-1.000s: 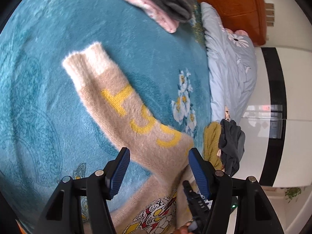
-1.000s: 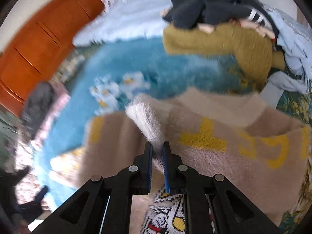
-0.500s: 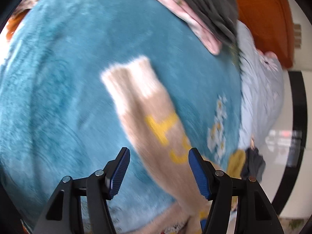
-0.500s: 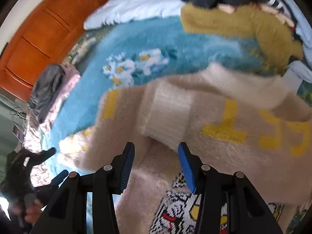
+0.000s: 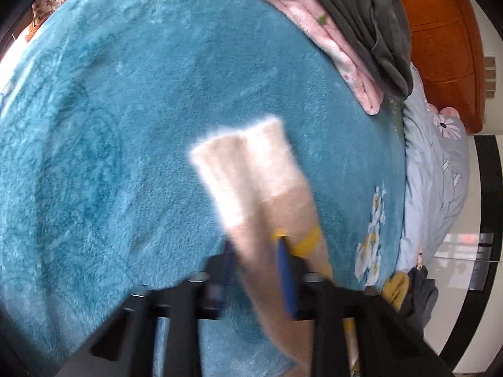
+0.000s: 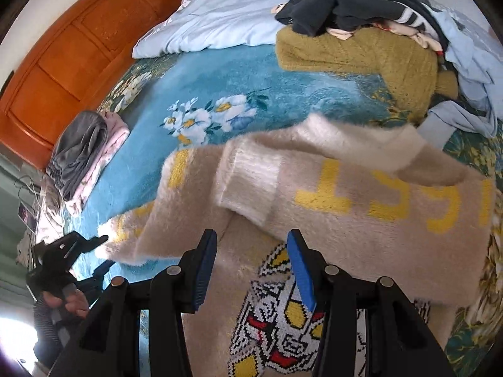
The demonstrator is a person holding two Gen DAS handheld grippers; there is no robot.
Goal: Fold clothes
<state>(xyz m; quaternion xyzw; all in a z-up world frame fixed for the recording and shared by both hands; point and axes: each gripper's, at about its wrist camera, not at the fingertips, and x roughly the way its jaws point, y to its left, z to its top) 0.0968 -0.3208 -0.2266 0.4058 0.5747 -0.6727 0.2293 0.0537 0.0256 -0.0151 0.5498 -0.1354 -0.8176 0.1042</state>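
A beige fluffy sweater (image 6: 361,229) with yellow letters and a robot picture lies on the teal blanket (image 6: 226,75). Its right sleeve is folded across the body, white cuff (image 6: 248,185) on top. My right gripper (image 6: 251,257) is open and empty just above the sweater body, near that cuff. In the left wrist view my left gripper (image 5: 256,270) is shut on the other sleeve (image 5: 267,201) just behind its white cuff, over the teal blanket (image 5: 125,125). That view is blurred. The left gripper (image 6: 78,245) also shows in the right wrist view at the sleeve end.
Folded grey and pink clothes (image 5: 345,25) lie at the far edge of the blanket and also show in the right wrist view (image 6: 85,157). An unfolded pile with an olive sweater (image 6: 361,53) and dark clothes sits behind. A pale blue duvet (image 6: 226,9) and wooden headboard (image 6: 63,56) border the bed.
My right gripper has opened and let go of the right cuff, which now lies on the sweater body. My left gripper has moved along the left sleeve and closed on it near the cuff.
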